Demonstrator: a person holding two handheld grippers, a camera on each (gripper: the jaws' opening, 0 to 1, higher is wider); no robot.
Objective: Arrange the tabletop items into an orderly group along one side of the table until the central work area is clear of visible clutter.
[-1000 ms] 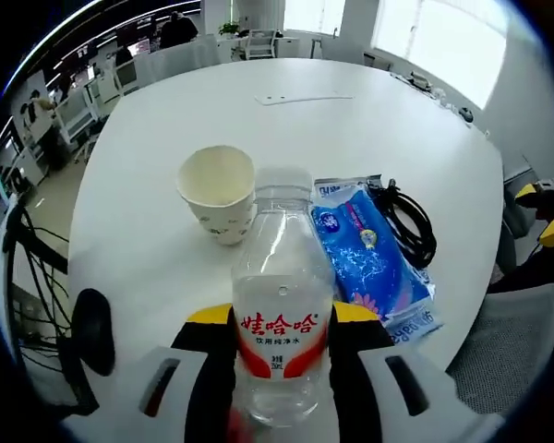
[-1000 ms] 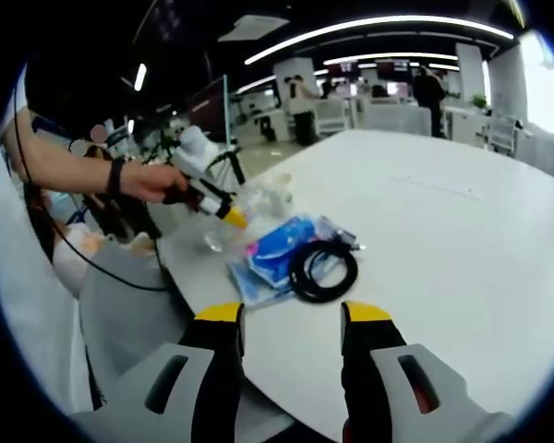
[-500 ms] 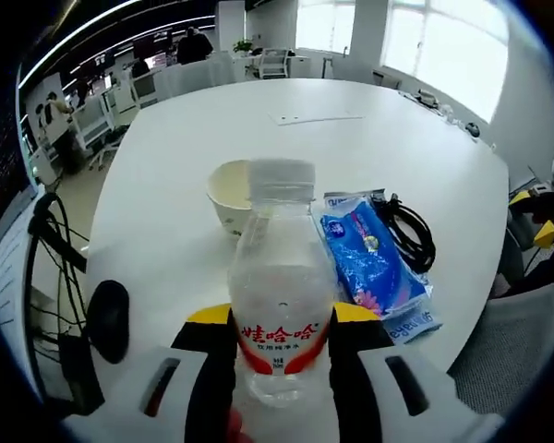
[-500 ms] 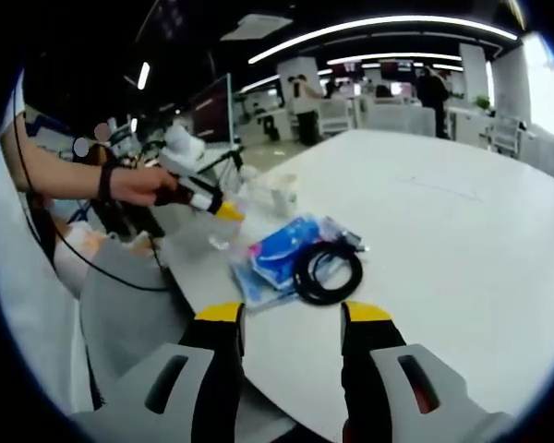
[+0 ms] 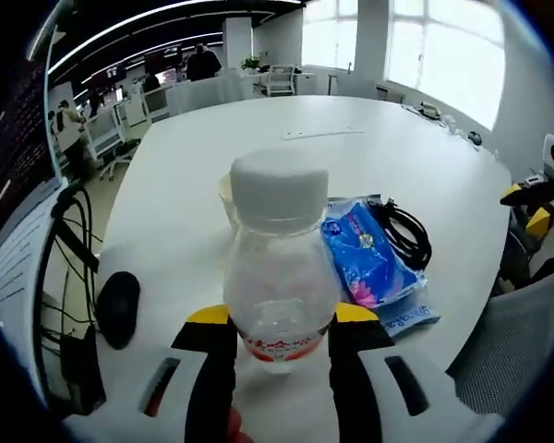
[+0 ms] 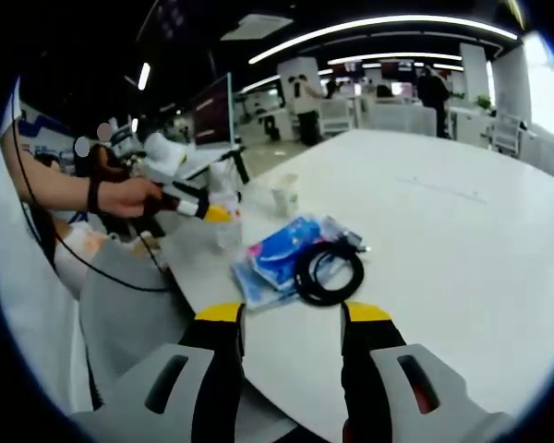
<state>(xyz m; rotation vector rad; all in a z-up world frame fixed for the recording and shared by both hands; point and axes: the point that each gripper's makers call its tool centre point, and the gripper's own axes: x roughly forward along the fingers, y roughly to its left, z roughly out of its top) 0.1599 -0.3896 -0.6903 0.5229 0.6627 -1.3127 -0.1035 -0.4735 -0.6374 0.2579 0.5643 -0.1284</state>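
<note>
The water bottle [image 5: 279,277] has risen, clamped in the left gripper's [image 5: 279,323] jaws.

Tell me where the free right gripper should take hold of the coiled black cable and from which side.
Grip the coiled black cable across the loop's near arc, coming down from above on the side facing the right gripper, whose fingers stand open. The coil lies flat on the table, so only a top-down pinch gets under it; its far edge abuts the blue packet.
</note>
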